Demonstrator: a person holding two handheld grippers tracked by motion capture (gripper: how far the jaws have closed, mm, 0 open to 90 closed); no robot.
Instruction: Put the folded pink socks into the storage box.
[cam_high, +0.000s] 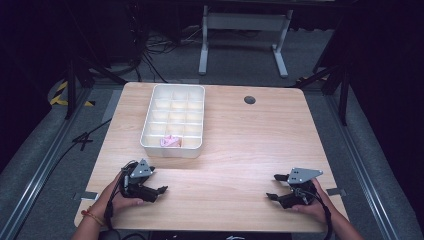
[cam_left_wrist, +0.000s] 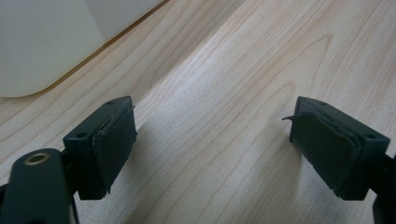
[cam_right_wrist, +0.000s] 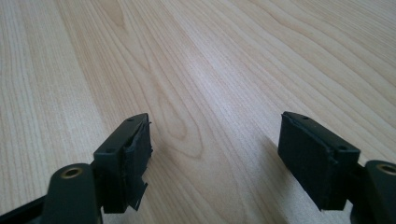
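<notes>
Resting low at the near edge of the wooden table (cam_high: 225, 150), both grippers empty. L gripper (cam_high: 159, 190) at approx 7 o'clock of the tabletop, jaws wide apart, nothing between them; R gripper (cam_high: 276, 186) at approx 5 o'clock, jaws also wide, bare wood between.

Nearest thing to work on: small pink item (cam_high: 170, 141), crumpled-looking, prob. soft cloth or wrapper, too small to tell which. Sits in the near row, middle cell of the white compartment tray (cam_high: 196, 150), a 3-column organiser at approx 11 o'clock of table centre, just beyond L gripper. Tray corner (cam_left_wrist: 42, 51) shows in left gripper view.

Handling, my guess: v. light, limp, not fragile; may snag on cell walls. Pinch from above at the raised fold, jaws narrowed to fit between dividers. Tray is light plastic and could slide if nudged.
</notes>
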